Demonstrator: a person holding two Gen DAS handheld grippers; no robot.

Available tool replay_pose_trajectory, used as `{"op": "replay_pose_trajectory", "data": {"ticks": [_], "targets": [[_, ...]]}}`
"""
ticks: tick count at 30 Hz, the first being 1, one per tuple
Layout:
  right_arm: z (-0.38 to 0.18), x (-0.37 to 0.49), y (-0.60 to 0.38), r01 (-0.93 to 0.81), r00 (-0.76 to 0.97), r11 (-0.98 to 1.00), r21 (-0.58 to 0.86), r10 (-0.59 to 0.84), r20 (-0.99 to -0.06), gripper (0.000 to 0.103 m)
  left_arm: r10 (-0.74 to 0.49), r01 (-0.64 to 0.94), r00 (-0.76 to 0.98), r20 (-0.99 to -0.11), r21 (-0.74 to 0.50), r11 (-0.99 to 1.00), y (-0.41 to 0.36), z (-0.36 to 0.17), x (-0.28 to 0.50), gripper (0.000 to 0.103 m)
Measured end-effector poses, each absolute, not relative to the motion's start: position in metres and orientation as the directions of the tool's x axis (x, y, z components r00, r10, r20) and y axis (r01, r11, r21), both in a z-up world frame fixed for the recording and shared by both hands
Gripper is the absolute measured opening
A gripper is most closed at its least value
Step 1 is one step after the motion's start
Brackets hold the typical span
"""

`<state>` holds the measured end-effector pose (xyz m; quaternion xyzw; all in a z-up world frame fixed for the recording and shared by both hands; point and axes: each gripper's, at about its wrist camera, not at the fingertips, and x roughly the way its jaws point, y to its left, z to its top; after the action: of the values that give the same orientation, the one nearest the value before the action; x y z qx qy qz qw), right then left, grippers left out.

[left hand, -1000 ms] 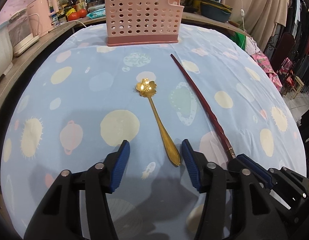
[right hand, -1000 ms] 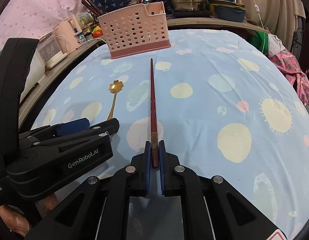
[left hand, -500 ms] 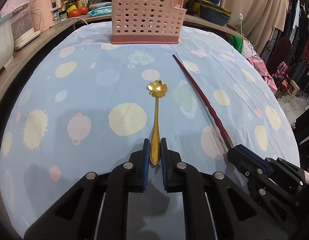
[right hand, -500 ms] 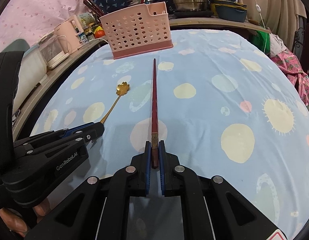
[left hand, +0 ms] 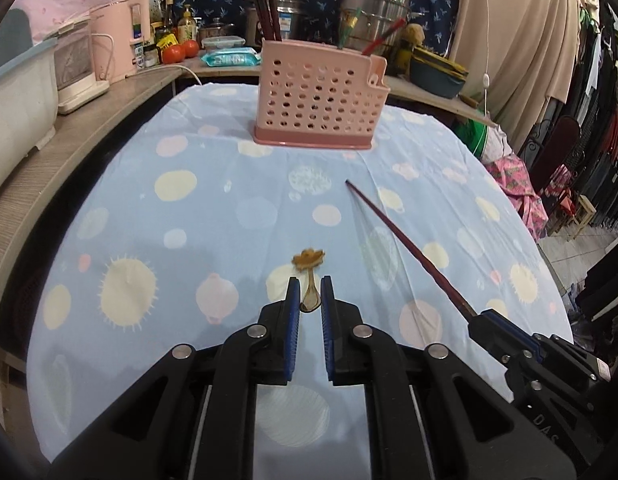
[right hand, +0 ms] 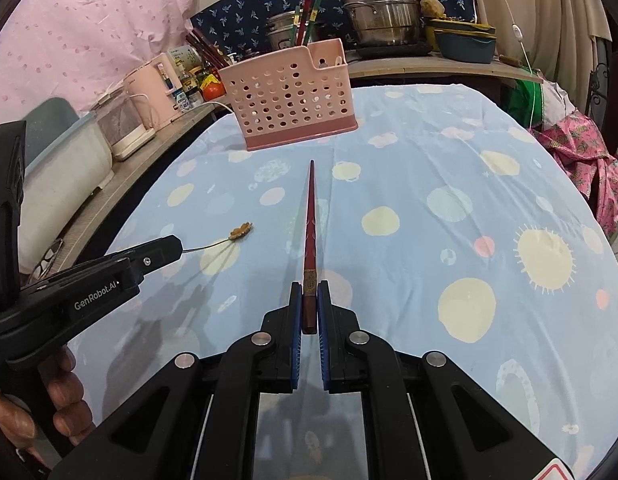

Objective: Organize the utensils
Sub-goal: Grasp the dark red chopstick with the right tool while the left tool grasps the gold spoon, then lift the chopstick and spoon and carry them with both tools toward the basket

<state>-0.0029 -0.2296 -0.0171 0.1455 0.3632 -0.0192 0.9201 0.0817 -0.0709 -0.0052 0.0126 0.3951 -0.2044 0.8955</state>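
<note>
Bench (left hand: 213, 208) w/ pale blue dotted cloth, seen from both wrist cams. Far left on a wooden side ledge: white tub and pink kettle (left hand: 117, 36). L claw (left hand: 309, 294) is pinching the handle end of a gold flower-bowl spoon (left hand: 308, 261); spoon is lifted off the cloth and points fwd, shadow under it. From the R cam the L claw (right hand: 177, 244) sits at left edge, person's hand (right hand: 37, 404) wrapped on its grip. Center back: pink perforated utensil basket (left hand: 319, 92) standing upright on cloth, well apart from both utensils. R claw (right hand: 309, 304) pressed tight on the thick end of a dark red chopstick (right hand: 310, 216), tip aimed toward basket, raised above cloth. Far right: hanging clothes.
</note>
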Motion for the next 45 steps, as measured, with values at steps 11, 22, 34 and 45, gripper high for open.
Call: {"op": "replay_pose_trajectory", "data": {"ticks": [11,22,34,45], "targets": [[0.035,-0.004,-0.239,0.108,0.813,0.943,0.314,0.098,-0.574,0.007,-0.365,0.371,0.633,-0.683,-0.146,0.917,-0.061,0.017,0.093,0.003],[0.062,0.009,-0.247,0.083,0.845,0.936,0.342,0.116,-0.522,0.007,-0.386,0.387,0.625,-0.679,-0.160,0.908,-0.061,0.026,0.099,0.001],[0.121,0.044,-0.259,0.046,0.910,0.954,0.296,0.083,-0.406,0.007,-0.447,0.415,0.639,-0.627,-0.209,0.886,-0.057,0.084,0.129,0.001],[0.187,0.092,-0.276,0.030,0.964,0.964,0.265,0.042,-0.264,0.007,-0.519,0.458,0.657,-0.547,-0.257,0.851,-0.070,0.149,0.184,0.001]]}}
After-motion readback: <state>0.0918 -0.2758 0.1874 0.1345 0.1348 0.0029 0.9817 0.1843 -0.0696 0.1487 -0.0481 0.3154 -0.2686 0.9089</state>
